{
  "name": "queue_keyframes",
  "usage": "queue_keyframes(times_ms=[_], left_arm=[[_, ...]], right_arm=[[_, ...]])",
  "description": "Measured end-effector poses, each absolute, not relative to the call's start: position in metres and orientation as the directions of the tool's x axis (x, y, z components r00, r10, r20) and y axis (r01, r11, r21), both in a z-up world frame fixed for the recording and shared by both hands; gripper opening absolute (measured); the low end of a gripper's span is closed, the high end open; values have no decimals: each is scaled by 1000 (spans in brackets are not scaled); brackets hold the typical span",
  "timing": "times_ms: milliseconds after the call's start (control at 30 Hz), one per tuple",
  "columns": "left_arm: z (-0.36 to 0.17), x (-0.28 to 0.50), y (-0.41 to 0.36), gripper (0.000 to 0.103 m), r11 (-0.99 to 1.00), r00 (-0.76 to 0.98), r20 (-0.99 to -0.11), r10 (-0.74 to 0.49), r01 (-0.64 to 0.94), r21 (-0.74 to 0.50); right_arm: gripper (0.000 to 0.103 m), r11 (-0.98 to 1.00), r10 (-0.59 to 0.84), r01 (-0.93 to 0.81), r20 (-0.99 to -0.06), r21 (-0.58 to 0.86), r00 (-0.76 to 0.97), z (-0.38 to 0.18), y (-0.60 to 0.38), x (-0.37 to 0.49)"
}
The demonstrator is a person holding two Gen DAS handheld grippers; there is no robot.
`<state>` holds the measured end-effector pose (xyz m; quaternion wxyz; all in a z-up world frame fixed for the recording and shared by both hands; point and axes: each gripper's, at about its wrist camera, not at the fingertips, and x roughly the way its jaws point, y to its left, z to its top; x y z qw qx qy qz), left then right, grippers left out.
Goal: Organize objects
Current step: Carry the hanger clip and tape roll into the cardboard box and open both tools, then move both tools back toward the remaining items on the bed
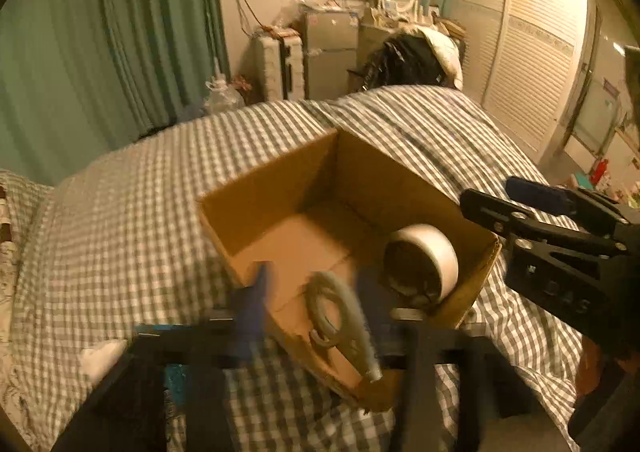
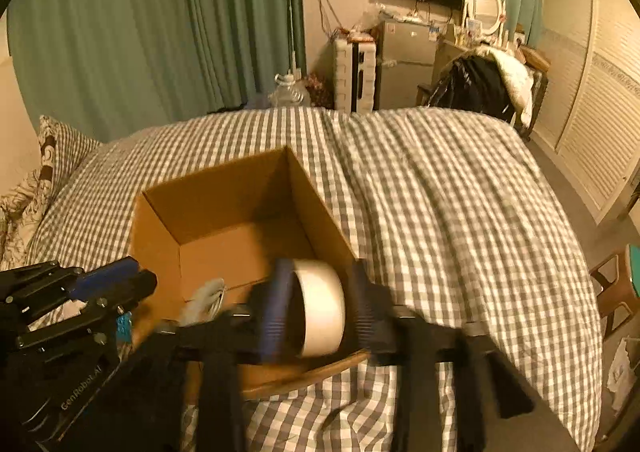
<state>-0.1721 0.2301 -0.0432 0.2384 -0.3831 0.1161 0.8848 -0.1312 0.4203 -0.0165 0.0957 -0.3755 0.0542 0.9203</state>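
Note:
An open cardboard box sits on the checked bed. In the left wrist view a grey looped tool, like a pair of scissors, lies between the spread fingers of my left gripper, at the box's near wall; the jaws stand open around it. A white tape roll stands in the box's near right corner. In the right wrist view my right gripper has its fingers wide on either side of the tape roll, with gaps showing. The scissors show pale to its left.
The checked duvet covers the bed around the box. A pillow lies at the left. Beyond the bed stand a fridge, a suitcase and a chair with clothes. A wooden stool is at the right.

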Motion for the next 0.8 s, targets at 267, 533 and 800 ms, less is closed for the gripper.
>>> queue_keyframes(times_ms=[267,533,800], left_arm=[[16,-128,169,89,-896,-721,-625,300,-439,76],[64,-81,93,103,-949,-840,-508,190,-290,123],[55,-61,29,103,-980,-851,-515,100,-174,97]], right_arm=[[62,-982,160,-187,-634,-24,-757,47,379,-85],[84,-994,105,-88,-541,-57,-834,100,307,-33],[89,-997,18,24,-546,-69,-838,88,239,-20]])
